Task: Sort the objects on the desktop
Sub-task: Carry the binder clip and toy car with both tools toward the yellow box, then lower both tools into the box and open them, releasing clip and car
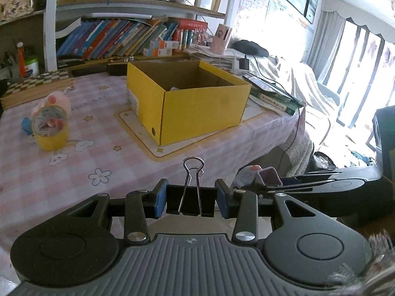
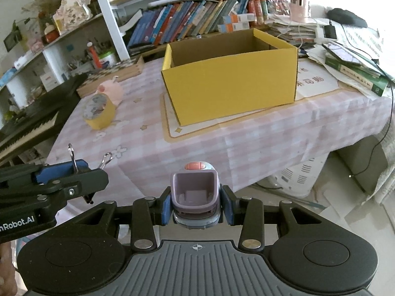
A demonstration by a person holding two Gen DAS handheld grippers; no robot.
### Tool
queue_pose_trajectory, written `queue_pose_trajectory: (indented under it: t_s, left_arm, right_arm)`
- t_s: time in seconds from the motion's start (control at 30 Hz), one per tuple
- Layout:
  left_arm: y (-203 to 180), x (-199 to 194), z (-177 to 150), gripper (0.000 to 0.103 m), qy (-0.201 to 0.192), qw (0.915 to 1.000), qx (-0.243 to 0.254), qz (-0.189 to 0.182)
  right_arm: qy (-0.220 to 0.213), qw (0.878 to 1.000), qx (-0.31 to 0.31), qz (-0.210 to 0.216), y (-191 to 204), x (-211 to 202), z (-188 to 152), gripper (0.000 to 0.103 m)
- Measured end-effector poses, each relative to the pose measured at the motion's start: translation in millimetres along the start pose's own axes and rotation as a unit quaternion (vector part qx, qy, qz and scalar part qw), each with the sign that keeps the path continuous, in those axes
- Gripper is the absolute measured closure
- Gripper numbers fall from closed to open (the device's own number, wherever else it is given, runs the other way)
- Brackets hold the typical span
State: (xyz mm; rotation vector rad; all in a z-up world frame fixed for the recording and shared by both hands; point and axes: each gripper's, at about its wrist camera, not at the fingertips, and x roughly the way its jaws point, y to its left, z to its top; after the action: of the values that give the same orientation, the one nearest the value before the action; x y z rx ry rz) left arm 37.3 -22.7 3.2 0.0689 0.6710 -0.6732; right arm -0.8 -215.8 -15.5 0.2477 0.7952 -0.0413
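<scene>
Carrying step: the left tool (image 1: 188, 198) clamps a black binder clip (image 1: 189, 197), the right tool (image 2: 196, 206) a small toy car (image 2: 195, 197) (both off the desk's near edge). Next, I judge: lift over the yellow cardboard box (image 2: 229, 74) mid-desk and release.

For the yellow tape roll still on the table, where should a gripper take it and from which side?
The yellow tape roll stands on edge, its open face toward the cameras. Come from above and pinch across its width, one finger on each flat face, near the top. The pink toy crowds the back face, so probably ease the rear finger in carefully.
</scene>
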Motion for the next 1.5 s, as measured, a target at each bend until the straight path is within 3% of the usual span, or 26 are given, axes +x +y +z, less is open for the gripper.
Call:
queue_pose_trajectory:
  t_s: [0.83, 1.2, 1.5]
  left_arm:
    - [-51.3, 82.5, 52.5, 0.065, 0.013, 0.9989, 0.030, -0.033]
    - [-71.6, 101.3, 108.2, 0.065, -0.056, 0.9967, 0.055, -0.019]
    - [-61.7, 126.3, 156.7, 0.065, -0.085, 0.9943, 0.060, 0.026]
  right_arm:
    - [0.006, 0.999, 0.033, -0.019, -82.0, 20.9, 44.0, 0.063]
    - [-0.034, 0.999, 0.008, 0.007, -113.7, 26.0, 96.9, 0.063]
    - [-0.095, 0.994, -0.018, 0.043, -127.6, 33.2, 157.0, 0.063]
